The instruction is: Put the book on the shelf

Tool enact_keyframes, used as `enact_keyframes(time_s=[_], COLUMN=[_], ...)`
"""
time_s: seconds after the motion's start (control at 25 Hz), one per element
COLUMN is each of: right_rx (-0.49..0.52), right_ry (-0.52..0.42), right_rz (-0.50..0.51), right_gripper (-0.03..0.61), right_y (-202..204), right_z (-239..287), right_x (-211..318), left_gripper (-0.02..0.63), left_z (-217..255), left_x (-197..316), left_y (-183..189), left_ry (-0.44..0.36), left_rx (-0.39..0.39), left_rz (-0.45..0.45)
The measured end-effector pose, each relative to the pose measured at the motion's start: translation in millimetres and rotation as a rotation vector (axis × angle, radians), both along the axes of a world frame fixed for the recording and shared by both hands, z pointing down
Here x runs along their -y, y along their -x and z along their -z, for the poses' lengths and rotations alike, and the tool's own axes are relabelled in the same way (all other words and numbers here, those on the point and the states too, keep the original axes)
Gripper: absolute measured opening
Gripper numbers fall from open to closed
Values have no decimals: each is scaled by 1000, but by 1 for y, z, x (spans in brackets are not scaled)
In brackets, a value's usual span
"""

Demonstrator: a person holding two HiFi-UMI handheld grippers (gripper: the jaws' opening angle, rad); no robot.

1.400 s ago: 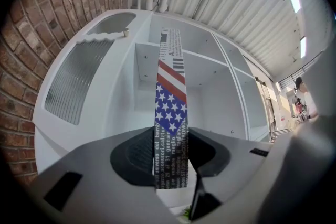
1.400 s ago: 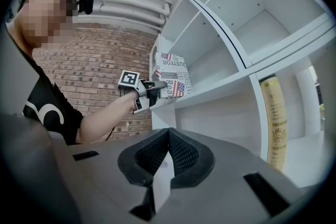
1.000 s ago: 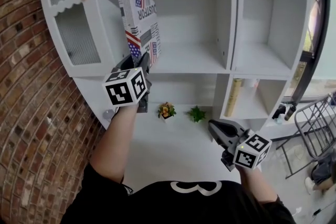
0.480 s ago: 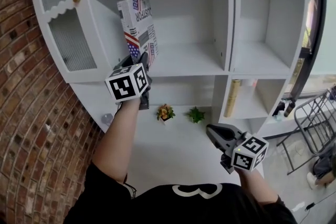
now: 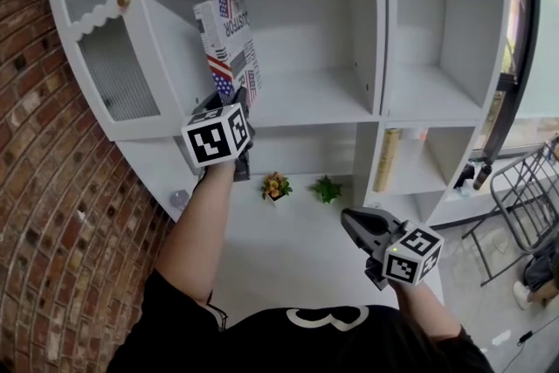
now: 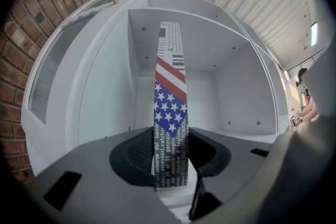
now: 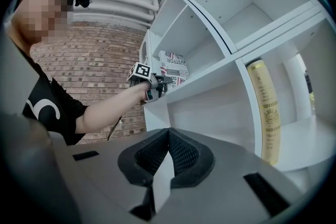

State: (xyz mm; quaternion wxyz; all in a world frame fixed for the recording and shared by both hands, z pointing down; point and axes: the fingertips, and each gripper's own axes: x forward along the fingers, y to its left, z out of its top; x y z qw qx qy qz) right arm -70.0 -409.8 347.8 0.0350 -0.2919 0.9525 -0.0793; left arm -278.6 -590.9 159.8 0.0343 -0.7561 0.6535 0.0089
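Observation:
The book [image 5: 229,48], with a stars-and-stripes cover and print on it, stands upright and slightly tilted at the left side of the middle shelf compartment [image 5: 314,100]. My left gripper [image 5: 232,99] is shut on its lower end from the front. In the left gripper view the book [image 6: 170,113] rises edge-on between the pads of the left gripper [image 6: 170,157]; its bottom edge is hidden by the jaws. My right gripper [image 5: 349,221] hangs low at the right, away from the shelf. The jaws of the right gripper [image 7: 168,136] are shut with nothing between them.
White shelf unit with several open compartments. A ribbed-glass door with a brass knob [image 5: 123,2] lies left of the book. Two small potted plants [image 5: 277,184] [image 5: 327,189] stand on the lower board. A tall gold book [image 5: 386,162] stands lower right. Brick wall [image 5: 44,188] at left, metal rack [image 5: 524,196] at right.
The left gripper and book have crept slightly up and into the compartment. The right gripper has drifted a little down and to the left, still shut.

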Motion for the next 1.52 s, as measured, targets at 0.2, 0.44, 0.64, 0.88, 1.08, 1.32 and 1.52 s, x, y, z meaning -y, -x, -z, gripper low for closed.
enact_keyframes(time_s=[0.2, 0.44, 0.64, 0.88, 1.08, 1.32, 1.52], right_rx=[8, 22, 15, -18, -28, -35, 18], right_ry=[16, 21, 46, 65, 74, 80, 65], right_rz=[-15, -29, -35, -32, -33, -6, 29], right_gripper=[11, 11, 11, 11, 11, 11, 11], right_y=[-1, 0, 6, 11, 11, 14, 8], right_z=[-4, -5, -16, -27, -31, -35, -27], right_x=[-3, -8, -14, -26, -33, -44, -56], left_gripper=[193, 314, 319, 310, 163, 18, 5], left_z=[-9, -10, -12, -49, -93, -138, -153], left_x=[0, -18, -64, -113, -145, -196, -229], left_y=[-4, -2, -13, -37, -47, -71, -89], left_ry=[51, 10, -66, -14, 54, 143, 158], left_rx=[-84, -86, -76, -98, -169, -236, -305], left_rz=[-79, -141, -276, -468, -571, -665, -704])
